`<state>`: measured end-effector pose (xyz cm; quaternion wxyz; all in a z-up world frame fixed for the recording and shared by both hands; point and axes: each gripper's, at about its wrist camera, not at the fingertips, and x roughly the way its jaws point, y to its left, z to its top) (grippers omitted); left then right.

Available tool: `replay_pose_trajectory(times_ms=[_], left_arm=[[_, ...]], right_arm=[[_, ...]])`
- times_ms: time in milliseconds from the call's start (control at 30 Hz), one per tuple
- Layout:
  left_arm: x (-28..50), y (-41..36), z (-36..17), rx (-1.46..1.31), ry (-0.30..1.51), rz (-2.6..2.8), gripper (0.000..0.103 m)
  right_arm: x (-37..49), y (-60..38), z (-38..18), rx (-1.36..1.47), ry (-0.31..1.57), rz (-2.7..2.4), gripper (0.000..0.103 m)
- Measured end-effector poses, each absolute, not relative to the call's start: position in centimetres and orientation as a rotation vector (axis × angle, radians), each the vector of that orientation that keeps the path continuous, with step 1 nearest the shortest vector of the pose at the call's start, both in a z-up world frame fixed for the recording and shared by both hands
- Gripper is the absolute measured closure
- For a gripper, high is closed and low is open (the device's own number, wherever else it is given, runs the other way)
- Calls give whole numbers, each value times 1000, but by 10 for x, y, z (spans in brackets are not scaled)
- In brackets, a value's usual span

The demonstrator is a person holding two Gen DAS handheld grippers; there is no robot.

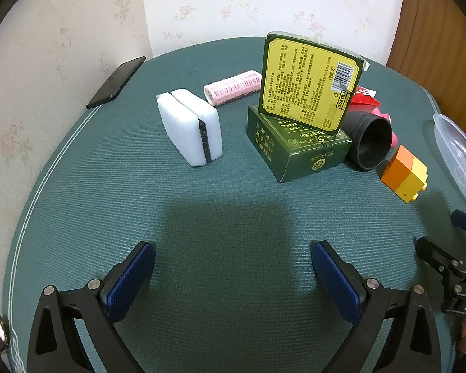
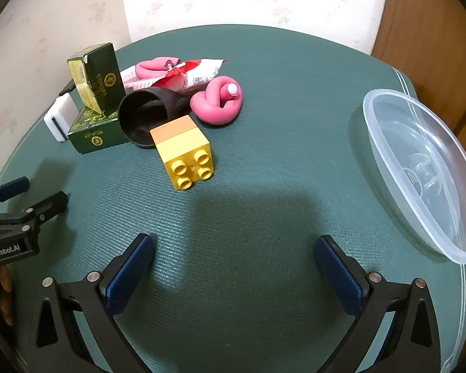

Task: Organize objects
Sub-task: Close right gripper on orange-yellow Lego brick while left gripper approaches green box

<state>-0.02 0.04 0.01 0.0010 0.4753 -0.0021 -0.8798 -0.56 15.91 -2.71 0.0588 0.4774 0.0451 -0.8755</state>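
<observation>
Left wrist view, left gripper point(image 1: 233, 267): your jaws stand wide apart with nothing between them, hovering over bare green mat point(image 1: 108, 186); the pile waits ahead and to your right.
Left wrist view, toppling risk: the yellow-backed box point(image 1: 310, 82) leans tilted on the flat green box point(image 1: 295, 146); nudge either one and the upper box will likely slide off onto the black cup point(image 1: 371, 138) lying on its side.
Left wrist view, edges: the phone point(image 1: 116, 82) sits at the mat's far left rim against the wall; a sweep past the white sponge point(image 1: 189, 126) could push it off; the pink roller point(image 1: 233, 87) may roll if bumped.
Right wrist view, right gripper point(image 2: 234, 264): also spread open and empty, low over the mat.
Right wrist view, task things: the yellow-orange block point(image 2: 183, 152) lies touching the cup; the pink coil point(image 2: 217, 104) and snack packet point(image 2: 195, 74) crowd behind.
Right wrist view, open room: a clear lane runs right to the clear bowl point(image 2: 388, 143); it overhangs near the mat's edge, so drop gently or it may tip.
</observation>
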Motion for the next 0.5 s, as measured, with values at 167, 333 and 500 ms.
replay_pose_trajectory(times_ms=[167, 333, 500], left_arm=[[-1, 0, 0, 1491, -9, -2762, 0], [-1, 2, 2, 1491, -10, -2762, 0], [-1, 1, 2, 1491, -10, -2762, 0]], right_arm=[[-13, 163, -29, 1440, 157, -2634, 0], [-18, 165, -29, 1432, 167, -2612, 0], [-23, 163, -28, 1401, 171, -2568, 0]])
